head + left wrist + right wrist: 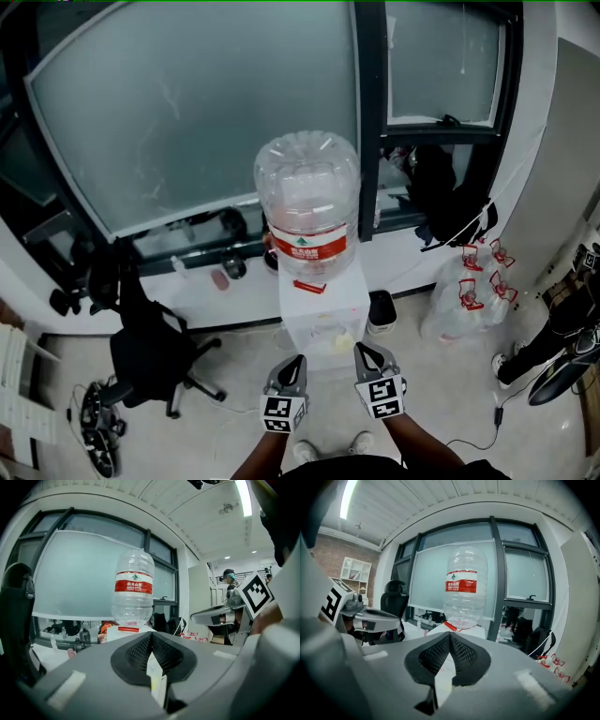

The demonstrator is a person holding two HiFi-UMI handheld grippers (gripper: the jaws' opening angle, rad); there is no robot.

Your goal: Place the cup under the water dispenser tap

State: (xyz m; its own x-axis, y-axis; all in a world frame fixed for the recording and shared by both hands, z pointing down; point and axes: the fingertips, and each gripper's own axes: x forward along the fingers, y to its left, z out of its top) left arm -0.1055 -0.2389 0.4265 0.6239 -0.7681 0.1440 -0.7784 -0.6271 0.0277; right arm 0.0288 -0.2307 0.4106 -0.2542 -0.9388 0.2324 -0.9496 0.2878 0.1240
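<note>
The white water dispenser [314, 309] stands against the window with a large clear bottle [307, 202] with a red label on top. A pale yellowish patch sits in its tap recess [339, 339]; I cannot tell what it is, and no cup shows clearly. Both grippers are raised side by side just in front of the dispenser. My left gripper [296, 360] is shut with nothing between its pads. My right gripper [363, 349] is also shut and empty. The bottle [133, 588] rises beyond the left gripper [151, 634], and the bottle [465, 585] also stands beyond the right gripper [450, 634].
A black office chair [150, 347] stands on the floor to the left. Small bottles line the windowsill [220, 277]. A dark bin [382, 312] sits right of the dispenser, with empty water jugs [464, 300] further right. A person [229, 581] stands in the distance.
</note>
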